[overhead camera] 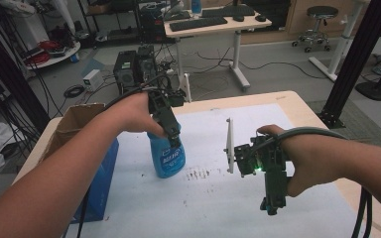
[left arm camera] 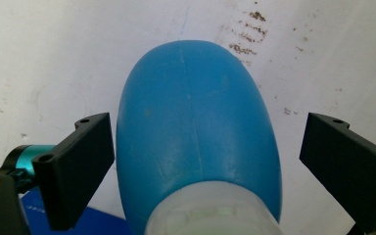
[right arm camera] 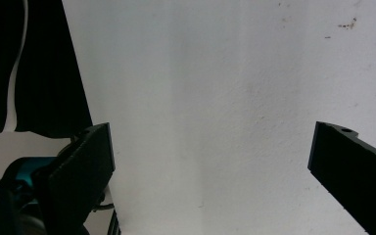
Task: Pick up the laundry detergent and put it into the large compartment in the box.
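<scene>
A blue plastic bottle with a printed label stands upright on the white table sheet, left of centre. My left gripper comes down over its top. In the left gripper view the bottle's rounded blue body and pale translucent neck sit between the jaws of my left gripper, which stand open, one on each side, with a visible gap at the right jaw. My right gripper hangs over bare sheet at the right; the right gripper view shows my right gripper wide open with nothing between its fingers.
An open cardboard box with a blue side stands at the table's left edge, close to the bottle. Dark specks mark the sheet beside the bottle. Beyond the far edge the floor holds computers, cables and a desk.
</scene>
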`<move>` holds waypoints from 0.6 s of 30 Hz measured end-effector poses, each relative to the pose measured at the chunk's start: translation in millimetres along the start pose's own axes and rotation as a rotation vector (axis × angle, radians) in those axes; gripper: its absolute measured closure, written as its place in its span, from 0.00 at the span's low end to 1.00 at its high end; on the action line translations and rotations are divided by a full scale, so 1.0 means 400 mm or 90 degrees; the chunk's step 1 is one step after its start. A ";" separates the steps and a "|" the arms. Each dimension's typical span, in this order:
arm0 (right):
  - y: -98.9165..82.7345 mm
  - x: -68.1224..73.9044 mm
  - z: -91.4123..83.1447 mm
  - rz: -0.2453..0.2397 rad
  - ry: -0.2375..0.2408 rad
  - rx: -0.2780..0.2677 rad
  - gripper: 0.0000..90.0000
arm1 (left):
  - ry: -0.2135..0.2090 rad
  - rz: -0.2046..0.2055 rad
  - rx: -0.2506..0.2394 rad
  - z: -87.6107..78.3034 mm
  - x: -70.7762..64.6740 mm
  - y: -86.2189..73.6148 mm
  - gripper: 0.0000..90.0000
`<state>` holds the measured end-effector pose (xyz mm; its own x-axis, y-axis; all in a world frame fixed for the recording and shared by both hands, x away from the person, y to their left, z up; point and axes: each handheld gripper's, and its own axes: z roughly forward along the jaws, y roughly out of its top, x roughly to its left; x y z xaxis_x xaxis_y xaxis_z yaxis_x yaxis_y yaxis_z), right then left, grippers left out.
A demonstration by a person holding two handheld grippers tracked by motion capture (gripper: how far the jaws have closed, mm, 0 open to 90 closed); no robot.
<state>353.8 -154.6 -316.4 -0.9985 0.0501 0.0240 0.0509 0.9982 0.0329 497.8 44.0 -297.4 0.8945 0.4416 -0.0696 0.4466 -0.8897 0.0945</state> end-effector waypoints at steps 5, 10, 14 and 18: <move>-0.002 0.000 0.001 0.004 0.001 0.000 0.03 | -0.002 -0.003 0.003 0.005 0.001 -0.002 0.07; -0.001 -0.002 0.006 0.003 0.004 0.002 0.03 | 0.003 -0.004 -0.003 0.004 0.001 -0.001 0.07; 0.000 -0.001 0.008 0.005 0.004 0.005 0.03 | 0.006 -0.002 -0.007 0.002 0.000 -0.001 0.12; 0.001 -0.002 0.009 0.002 0.004 0.003 0.03 | 0.007 -0.004 -0.004 0.003 0.001 -0.002 0.12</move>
<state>354.7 -154.2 -320.0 -0.9981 0.0536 0.0305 0.0544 0.9981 0.0276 497.7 44.5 -298.5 0.8915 0.4489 -0.0601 0.4529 -0.8859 0.1006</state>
